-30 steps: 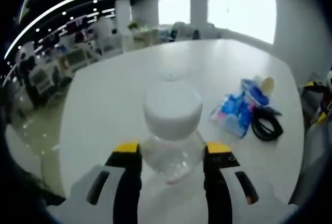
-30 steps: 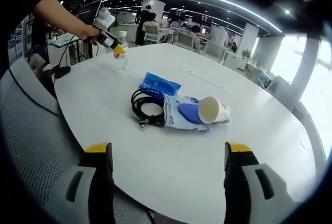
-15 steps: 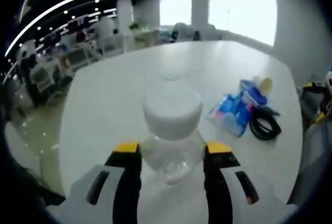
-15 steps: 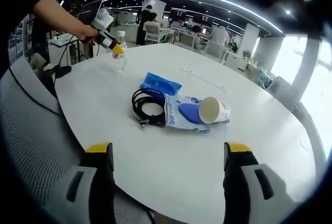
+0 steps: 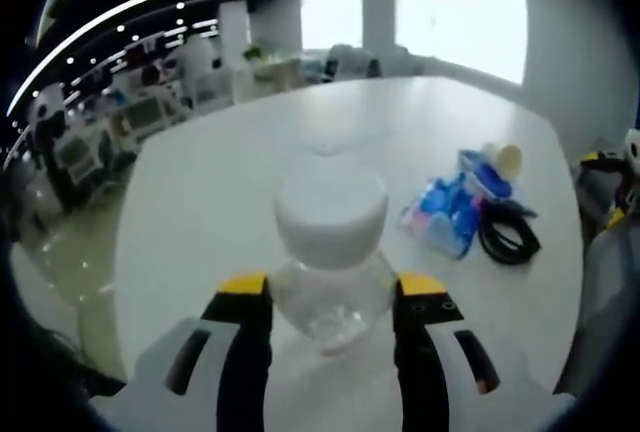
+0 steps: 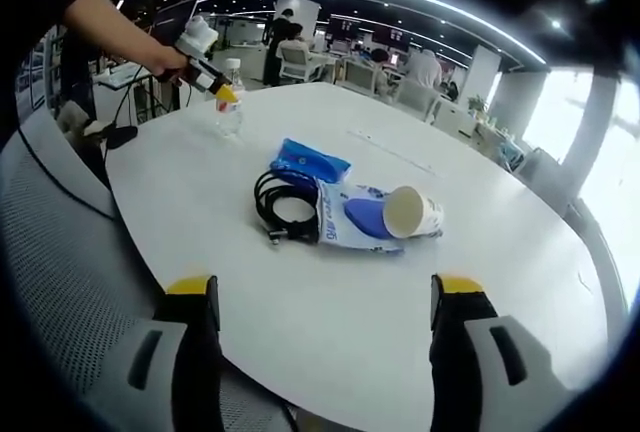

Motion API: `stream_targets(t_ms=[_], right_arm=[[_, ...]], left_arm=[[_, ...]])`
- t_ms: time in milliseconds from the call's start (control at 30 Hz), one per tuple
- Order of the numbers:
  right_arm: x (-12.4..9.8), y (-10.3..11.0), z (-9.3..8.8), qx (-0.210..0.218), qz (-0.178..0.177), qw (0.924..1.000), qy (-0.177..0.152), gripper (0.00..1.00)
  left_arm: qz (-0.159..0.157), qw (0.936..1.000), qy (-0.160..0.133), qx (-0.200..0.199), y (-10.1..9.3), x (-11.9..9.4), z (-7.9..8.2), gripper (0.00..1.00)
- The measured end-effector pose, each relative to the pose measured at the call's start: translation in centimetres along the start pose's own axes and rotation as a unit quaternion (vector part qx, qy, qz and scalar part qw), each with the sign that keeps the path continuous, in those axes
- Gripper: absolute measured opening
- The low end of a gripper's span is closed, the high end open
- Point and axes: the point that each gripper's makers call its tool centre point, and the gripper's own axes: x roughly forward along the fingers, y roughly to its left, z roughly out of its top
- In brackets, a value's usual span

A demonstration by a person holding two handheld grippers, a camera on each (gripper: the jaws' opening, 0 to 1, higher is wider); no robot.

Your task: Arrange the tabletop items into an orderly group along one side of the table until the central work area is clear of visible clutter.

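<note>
My left gripper [image 5: 333,290] is shut on a clear plastic bottle [image 5: 331,252] with a white cap, held upright over the white table [image 5: 230,182]. In the right gripper view that bottle [image 6: 232,98] stands at the table's far left corner with the left gripper [image 6: 212,80] on it. A coiled black cable [image 6: 283,210], a blue packet [image 6: 311,163], a blue and white pouch [image 6: 355,218] and a tipped paper cup [image 6: 410,212] lie together mid-table. My right gripper [image 6: 325,297] is open above the near edge, with nothing between its jaws.
The round white table [image 6: 330,292] has bare surface in front and behind the pile. A grey mesh chair back [image 6: 60,252] sits at the near left edge. Desks, chairs and people fill the office behind. Windows glow at the far side.
</note>
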Motion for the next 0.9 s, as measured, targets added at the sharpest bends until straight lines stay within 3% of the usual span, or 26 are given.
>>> stream_targets(t_ms=[333,500,900], right_arm=[[0.0,0.1,0.1,-0.005,0.001,1.0,0.001,0.87],[0.0,0.1,0.1,-0.007,0.0,1.0,0.0,0.87],[-0.2,0.0,0.4,0.005,0.0,0.9999,-0.01,0.87]], left_arm=[[-0.005,0.9997,-0.001,0.024,-0.1,-0.5,0.2,0.46],[-0.012,0.9998,-0.013,0.01,-0.1,-1.2,0.6,0.49],[-0.009,0.9997,-0.023,-0.007,-1.4,-3.9,-0.7,0.55]])
